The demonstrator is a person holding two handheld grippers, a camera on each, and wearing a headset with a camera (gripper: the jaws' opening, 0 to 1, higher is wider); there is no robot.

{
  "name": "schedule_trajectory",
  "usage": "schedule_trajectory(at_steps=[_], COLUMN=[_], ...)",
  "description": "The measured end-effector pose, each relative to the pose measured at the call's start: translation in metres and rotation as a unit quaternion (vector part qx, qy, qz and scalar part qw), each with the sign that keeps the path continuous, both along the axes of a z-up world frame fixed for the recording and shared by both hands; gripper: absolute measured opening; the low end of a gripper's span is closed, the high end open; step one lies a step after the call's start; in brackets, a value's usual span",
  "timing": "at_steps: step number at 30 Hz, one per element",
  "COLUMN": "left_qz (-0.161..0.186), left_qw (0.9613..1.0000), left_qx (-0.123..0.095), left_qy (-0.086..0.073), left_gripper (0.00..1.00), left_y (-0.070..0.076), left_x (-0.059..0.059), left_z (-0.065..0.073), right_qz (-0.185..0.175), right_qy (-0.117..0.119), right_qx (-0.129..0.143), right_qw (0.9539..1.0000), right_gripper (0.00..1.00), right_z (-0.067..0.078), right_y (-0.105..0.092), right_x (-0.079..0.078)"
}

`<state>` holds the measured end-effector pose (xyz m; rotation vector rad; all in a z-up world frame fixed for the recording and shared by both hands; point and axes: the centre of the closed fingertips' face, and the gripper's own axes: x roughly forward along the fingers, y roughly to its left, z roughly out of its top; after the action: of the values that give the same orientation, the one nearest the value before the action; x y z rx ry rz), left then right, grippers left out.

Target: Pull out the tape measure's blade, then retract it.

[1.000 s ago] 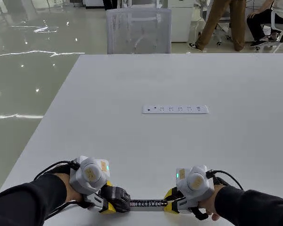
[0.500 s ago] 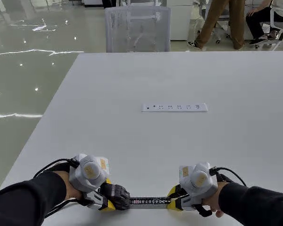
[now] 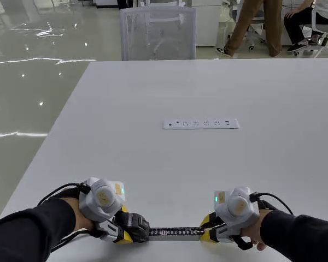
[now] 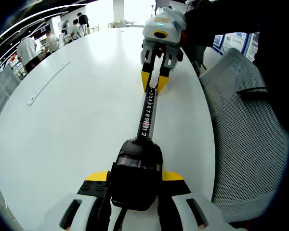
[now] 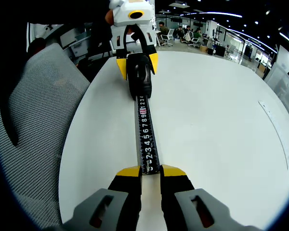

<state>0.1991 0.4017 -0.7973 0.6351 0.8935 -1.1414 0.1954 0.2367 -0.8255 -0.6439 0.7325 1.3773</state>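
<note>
The black tape measure case (image 3: 134, 226) rests low on the white table (image 3: 208, 87), near its front edge, with my left gripper (image 3: 123, 233) shut on it. Its blade (image 3: 175, 233) runs to the right and ends in my right gripper (image 3: 208, 235), which is shut on the tip. In the left gripper view the case (image 4: 136, 173) sits between the yellow-tipped jaws, and the blade (image 4: 147, 115) stretches ahead to the right gripper (image 4: 154, 85). In the right gripper view the numbered blade (image 5: 147, 130) leads from my right gripper (image 5: 151, 172) to the case (image 5: 138, 72).
A white power strip (image 3: 201, 124) lies at the table's middle. A grey mesh chair (image 3: 157, 33) stands at the far edge, and people sit and stand at the back right. Another mesh chair (image 4: 245, 125) is close behind the front edge.
My right gripper has moved to the right with the blade tip, so more blade is out of the case. The left gripper and the case have stayed put.
</note>
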Motion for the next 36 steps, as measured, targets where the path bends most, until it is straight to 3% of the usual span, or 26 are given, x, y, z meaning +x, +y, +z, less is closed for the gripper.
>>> schedule_trajectory(at_steps=[36], left_qz=[0.002], left_qw=[1.0000], left_qx=[0.002], left_qy=[0.002], left_gripper=[0.33], left_y=[0.000], left_x=[0.000], left_z=[0.000], right_qz=[-0.020], right_qy=[0.007], right_qx=[-0.009], right_qw=[0.9997], right_gripper=[0.10], right_z=[0.001], right_y=[-0.039], right_x=[0.003])
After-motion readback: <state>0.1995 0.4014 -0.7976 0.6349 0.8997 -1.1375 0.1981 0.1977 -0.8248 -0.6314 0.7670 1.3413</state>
